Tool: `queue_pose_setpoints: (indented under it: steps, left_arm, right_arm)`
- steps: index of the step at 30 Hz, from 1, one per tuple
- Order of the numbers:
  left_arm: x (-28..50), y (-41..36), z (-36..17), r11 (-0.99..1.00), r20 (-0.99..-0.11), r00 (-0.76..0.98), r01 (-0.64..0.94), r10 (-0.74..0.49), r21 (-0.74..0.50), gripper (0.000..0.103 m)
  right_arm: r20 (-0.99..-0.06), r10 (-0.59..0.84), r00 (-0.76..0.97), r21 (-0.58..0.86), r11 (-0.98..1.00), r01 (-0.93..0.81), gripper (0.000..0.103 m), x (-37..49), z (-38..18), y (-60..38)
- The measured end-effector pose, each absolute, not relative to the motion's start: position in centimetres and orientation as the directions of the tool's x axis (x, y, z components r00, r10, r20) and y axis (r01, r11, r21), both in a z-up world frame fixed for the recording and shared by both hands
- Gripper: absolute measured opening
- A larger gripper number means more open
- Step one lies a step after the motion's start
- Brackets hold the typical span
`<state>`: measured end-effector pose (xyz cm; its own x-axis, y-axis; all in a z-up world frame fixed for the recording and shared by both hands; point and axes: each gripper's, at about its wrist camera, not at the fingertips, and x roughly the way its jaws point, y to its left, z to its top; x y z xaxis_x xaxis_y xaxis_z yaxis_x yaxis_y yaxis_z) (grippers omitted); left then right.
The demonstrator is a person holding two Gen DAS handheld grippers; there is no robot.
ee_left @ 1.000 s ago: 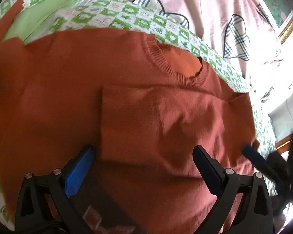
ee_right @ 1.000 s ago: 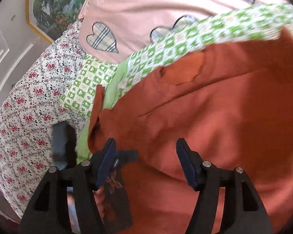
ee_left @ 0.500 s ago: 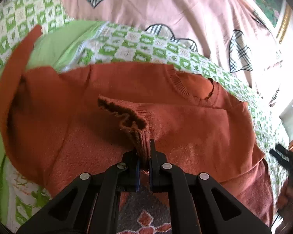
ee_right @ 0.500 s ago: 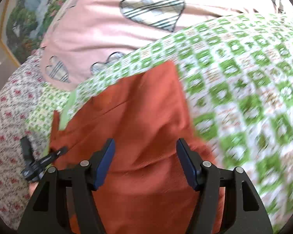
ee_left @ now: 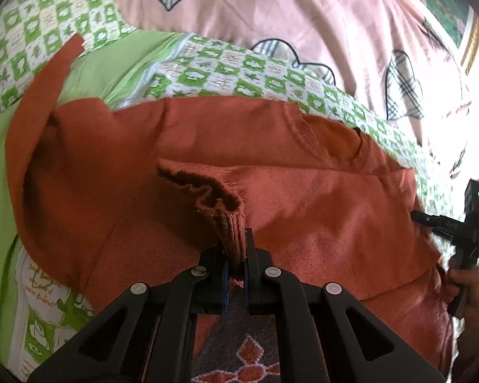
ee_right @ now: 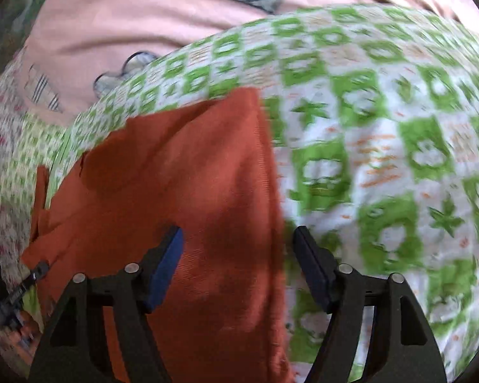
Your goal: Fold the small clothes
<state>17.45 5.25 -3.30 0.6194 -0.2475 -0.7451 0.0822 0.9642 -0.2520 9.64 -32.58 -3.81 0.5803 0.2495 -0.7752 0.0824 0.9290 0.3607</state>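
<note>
Rust-orange knit fills both views: a small sweater lies spread on the bed, straight ahead of the left tool and reaching well out to either side of it. That tool is clamped tight on the ribbed cuff of a sleeve folded across the body; the cuff bunches up and stands out of the closed pads, its frayed-looking edge curling off to the tool's left. Beyond the cuff, further ahead and a little right, sits the round neckline. Just below the pads, close to the tool's body, a patch of dark grey knit with a rust flower motif shows.

Under the sweater lies a green-and-white checked sheet, and past that, farthest from the tool, a pink quilt with plaid heart patches.

The right tool appears at the sweater's far right side in the left view, held by a hand. In its own blurred view its jaws have just been closing, yet they stand clearly apart — the sweater's straight side edge runs between them, nearer the right pad, and neither pad presses on the cloth. To that tool's right there is only checked sheet; to its left, the orange body stretches away.
</note>
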Motion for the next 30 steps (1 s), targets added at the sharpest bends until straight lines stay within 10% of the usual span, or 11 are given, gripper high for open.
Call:
queue_pose_setpoints:
  steps: [17,23,30]
  left_arm:
    - [18.0,3.6,-5.0,0.988,-0.807,0.571,0.108,-0.152,-0.110,0.013]
    - [15.3,5.3,-3.6,0.993,-0.792,0.600,0.080,-0.114,-0.082,0.027]
    - [12.2,8.2,-0.5,0.996,-0.755,0.649,0.040,-0.091,-0.085,0.051]
  right_arm:
    - [-0.803,0.088,0.590,0.233,0.957,0.175,0.011,8.6,-3.9,-33.9]
    - [-0.778,-0.035,0.627,0.123,0.971,0.207,0.059,5.0,-0.4,-31.3]
    - [-0.781,-0.037,0.624,0.016,0.997,0.079,0.061,1.9,0.8,-24.0]
